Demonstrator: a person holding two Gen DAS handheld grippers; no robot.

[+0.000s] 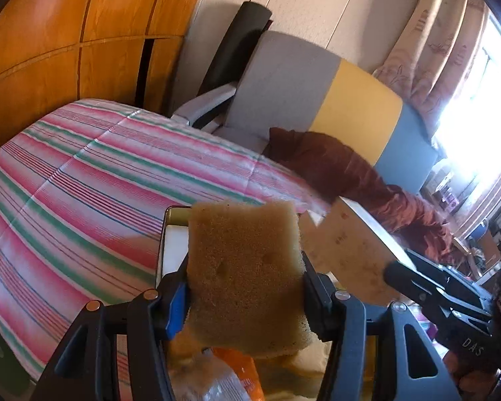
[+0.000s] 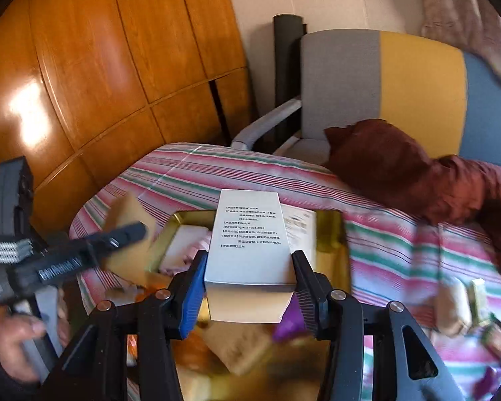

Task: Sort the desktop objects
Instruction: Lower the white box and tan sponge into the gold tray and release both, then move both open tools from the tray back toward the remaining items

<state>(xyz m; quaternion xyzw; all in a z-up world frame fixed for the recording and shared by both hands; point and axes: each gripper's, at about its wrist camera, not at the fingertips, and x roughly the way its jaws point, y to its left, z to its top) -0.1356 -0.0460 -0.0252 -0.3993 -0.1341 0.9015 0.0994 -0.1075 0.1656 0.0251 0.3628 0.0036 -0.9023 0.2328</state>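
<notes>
My left gripper [image 1: 245, 279] is shut on a tan sponge [image 1: 247, 277] and holds it above a gold tin [image 1: 173, 215] on the striped table. My right gripper [image 2: 248, 269] is shut on a white box with printed text [image 2: 250, 237] and holds it over the same gold tin [image 2: 330, 234]. In the left wrist view the white box [image 1: 350, 250] and right gripper [image 1: 427, 285] show at the right. In the right wrist view the sponge [image 2: 130, 230] and left gripper [image 2: 83, 250] show at the left. The tin holds white and pink items, partly hidden.
The table wears a pink, green and white striped cloth [image 1: 83, 173]. A grey and yellow chair [image 1: 317, 90] with a dark red garment [image 2: 400, 173] stands behind it. Wooden cabinets [image 2: 100, 67] are at left. Small items [image 2: 467, 304] lie at the cloth's right.
</notes>
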